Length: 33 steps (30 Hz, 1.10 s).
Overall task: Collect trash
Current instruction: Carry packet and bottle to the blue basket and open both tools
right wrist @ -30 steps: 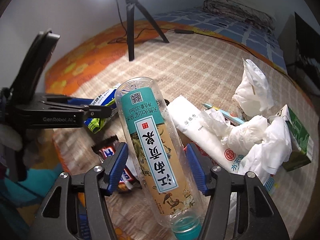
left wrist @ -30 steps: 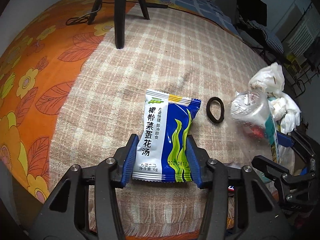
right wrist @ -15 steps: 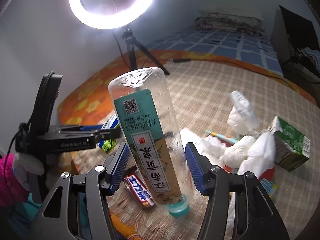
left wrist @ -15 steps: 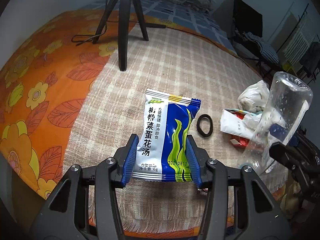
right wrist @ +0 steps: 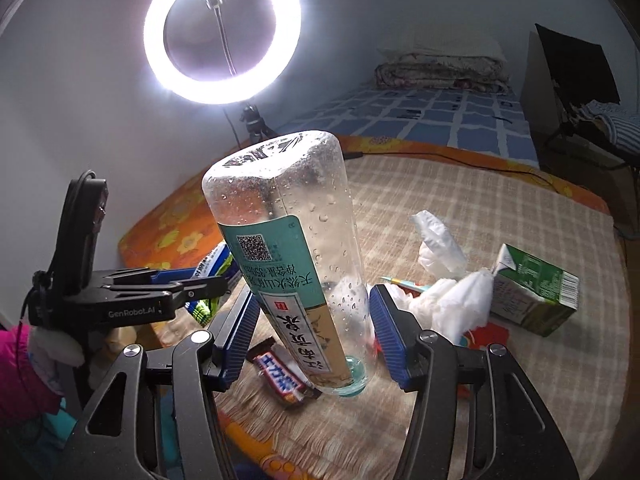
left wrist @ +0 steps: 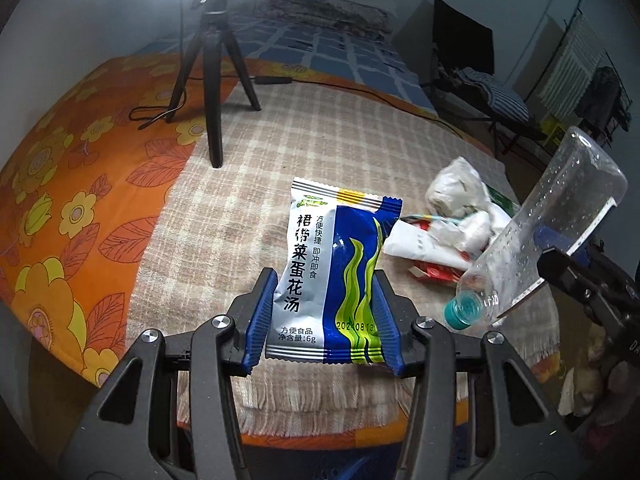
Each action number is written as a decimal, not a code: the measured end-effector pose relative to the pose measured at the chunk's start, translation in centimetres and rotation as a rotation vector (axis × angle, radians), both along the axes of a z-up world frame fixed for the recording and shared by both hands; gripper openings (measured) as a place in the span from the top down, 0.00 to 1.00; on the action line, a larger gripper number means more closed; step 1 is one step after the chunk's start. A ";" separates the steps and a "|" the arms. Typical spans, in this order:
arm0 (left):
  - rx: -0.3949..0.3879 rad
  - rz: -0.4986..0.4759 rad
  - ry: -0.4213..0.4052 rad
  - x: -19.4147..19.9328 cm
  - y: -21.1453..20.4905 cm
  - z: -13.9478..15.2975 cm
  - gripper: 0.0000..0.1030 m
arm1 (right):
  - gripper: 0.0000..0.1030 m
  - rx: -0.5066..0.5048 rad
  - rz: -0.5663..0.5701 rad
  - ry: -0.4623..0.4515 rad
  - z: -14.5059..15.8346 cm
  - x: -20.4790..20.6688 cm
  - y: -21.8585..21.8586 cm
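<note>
My left gripper (left wrist: 326,316) is shut on a white and blue soup packet (left wrist: 332,272) and holds it above the checked cloth (left wrist: 280,152). My right gripper (right wrist: 310,334) is shut on an empty clear plastic bottle (right wrist: 292,264) with a teal label, held cap down above the cloth. The bottle (left wrist: 552,224) also shows at the right of the left wrist view. The left gripper with the packet (right wrist: 210,276) shows at the left of the right wrist view.
Crumpled tissues (right wrist: 444,296), a green carton (right wrist: 532,292), a candy bar wrapper (right wrist: 280,380) and a white paper packet (left wrist: 420,244) lie on the cloth. A tripod (left wrist: 212,76) with a ring light (right wrist: 222,32) stands behind. An orange floral sheet (left wrist: 72,184) lies left.
Both grippers have risen from the cloth with their loads. The bottle has tipped from lying flat to standing cap down. The views have tilted up toward the ring light.
</note>
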<state>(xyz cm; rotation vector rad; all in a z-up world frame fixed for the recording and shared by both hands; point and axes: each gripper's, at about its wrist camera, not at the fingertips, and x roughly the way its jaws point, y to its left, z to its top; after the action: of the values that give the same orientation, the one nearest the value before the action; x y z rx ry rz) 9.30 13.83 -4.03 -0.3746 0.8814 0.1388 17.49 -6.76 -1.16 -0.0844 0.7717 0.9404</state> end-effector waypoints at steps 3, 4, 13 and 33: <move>0.006 -0.031 -0.007 -1.4 -1.3 0.7 0.53 | 0.46 0.013 0.004 0.004 0.8 -1.2 -1.3; 0.008 -0.038 -0.008 -1.8 -1.7 0.9 0.53 | 0.46 0.016 0.006 0.006 1.1 -1.6 -1.6; 0.036 -0.130 -0.014 -6.7 -5.7 1.8 0.53 | 0.46 0.019 -0.008 0.042 1.7 -4.6 -4.7; 0.009 -0.295 0.191 -14.0 -13.8 -5.8 0.53 | 0.46 -0.082 -0.016 0.158 -4.8 -12.8 -9.9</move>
<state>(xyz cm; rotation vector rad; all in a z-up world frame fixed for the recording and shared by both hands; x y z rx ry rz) -4.70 0.07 -9.82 -0.2213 1.1141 -0.0950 4.71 -16.69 -6.00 -0.0763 0.9557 0.9074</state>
